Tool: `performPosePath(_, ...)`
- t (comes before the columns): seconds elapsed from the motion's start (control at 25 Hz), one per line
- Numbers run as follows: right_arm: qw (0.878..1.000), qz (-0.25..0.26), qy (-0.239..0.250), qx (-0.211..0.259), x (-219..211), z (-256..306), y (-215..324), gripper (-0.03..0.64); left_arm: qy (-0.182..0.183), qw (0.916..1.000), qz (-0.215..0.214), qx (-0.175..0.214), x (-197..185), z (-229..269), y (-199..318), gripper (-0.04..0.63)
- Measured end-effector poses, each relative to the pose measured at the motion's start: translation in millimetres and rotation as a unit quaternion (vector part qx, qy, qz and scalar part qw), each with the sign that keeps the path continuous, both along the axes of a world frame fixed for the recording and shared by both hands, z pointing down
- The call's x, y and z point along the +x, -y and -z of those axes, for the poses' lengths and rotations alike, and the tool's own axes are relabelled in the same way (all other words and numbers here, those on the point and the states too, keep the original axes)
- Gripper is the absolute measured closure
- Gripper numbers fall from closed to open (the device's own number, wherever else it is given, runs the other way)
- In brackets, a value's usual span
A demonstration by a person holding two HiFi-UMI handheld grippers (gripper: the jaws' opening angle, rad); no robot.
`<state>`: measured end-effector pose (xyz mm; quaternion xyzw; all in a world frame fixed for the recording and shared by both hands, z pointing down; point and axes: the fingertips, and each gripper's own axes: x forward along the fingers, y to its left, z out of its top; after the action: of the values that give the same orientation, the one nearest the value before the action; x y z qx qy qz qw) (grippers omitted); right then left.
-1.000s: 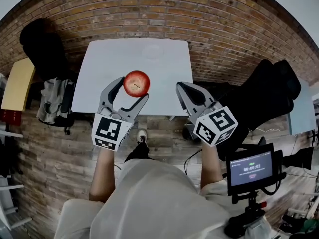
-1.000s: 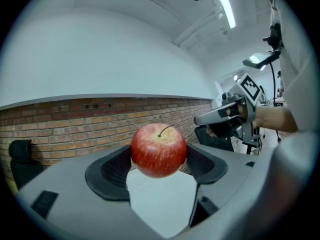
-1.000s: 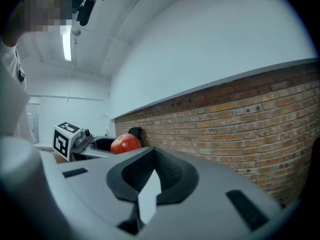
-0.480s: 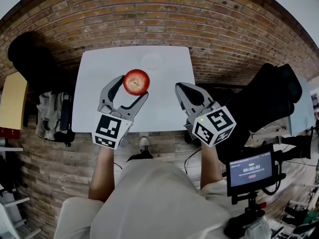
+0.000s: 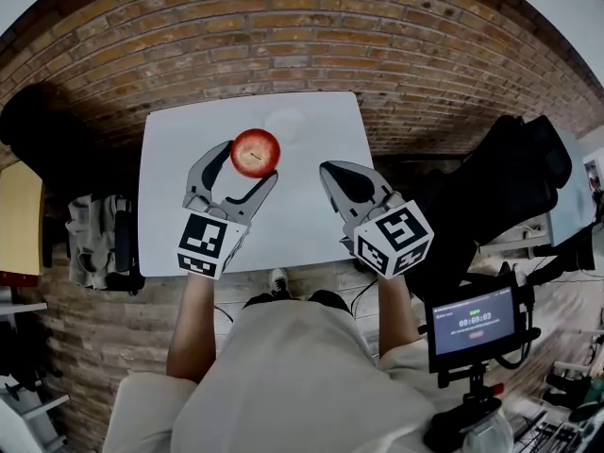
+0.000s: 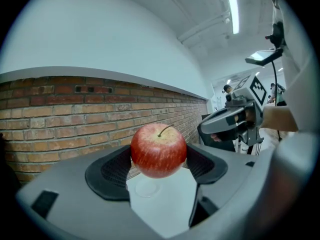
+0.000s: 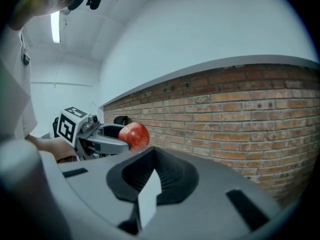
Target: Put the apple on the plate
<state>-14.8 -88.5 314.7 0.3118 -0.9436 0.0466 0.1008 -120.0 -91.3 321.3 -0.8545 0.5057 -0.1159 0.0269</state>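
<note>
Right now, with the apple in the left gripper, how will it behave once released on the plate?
Probably firm: the apple shows no dent between the pads of the left gripper. Round and glossy, it may roll once released; the plate looks shallow, so it might not stop it.

We hold the apple (image 5: 256, 152) in our left gripper (image 5: 247, 163), its jaws closed on either side of the fruit, above the far half of the white worktop (image 5: 179, 215). Just beyond the apple a pale plate (image 5: 288, 119) lies on the worktop near its far edge. Our right gripper (image 5: 330, 170) hangs over the worktop's right side, jaws drawn together with nothing between them, well apart from the apple. A small monitor (image 5: 475, 322) glows at lower right.
</note>
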Motion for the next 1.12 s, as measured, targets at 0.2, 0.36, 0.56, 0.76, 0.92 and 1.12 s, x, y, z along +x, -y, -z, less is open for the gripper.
performPosePath(0.2,1.0,-0.007,-0.015,-0.02,-6,-16,7,0.615,-0.013,0.9999,-0.007,-0.008,-6,-8,15,0.242)
performPosePath(0.36,0.999,-0.017,-0.021,-0.036,-4,-30,19,0.615,-0.016,0.9996,-0.012,-0.019,-6,-20,35,0.242)
performPosePath(0.56,0.998,-0.03,-0.021,-0.043,0,-44,44,0.614,-0.015,0.9991,-0.021,-0.033,1,-38,66,0.242)
performPosePath(0.76,0.998,-0.033,-0.018,-0.05,-2,-44,44,0.615,-0.013,0.9986,-0.028,-0.044,2,-47,71,0.242)
performPosePath(0.92,0.997,-0.041,-0.015,-0.057,-6,-45,52,0.615,-0.011,0.9976,-0.035,-0.058,-1,-54,80,0.242)
performPosePath(1.12,0.996,-0.064,-0.014,-0.066,-1,-55,80,0.614,-0.007,0.9965,-0.041,-0.072,3,-69,109,0.242)
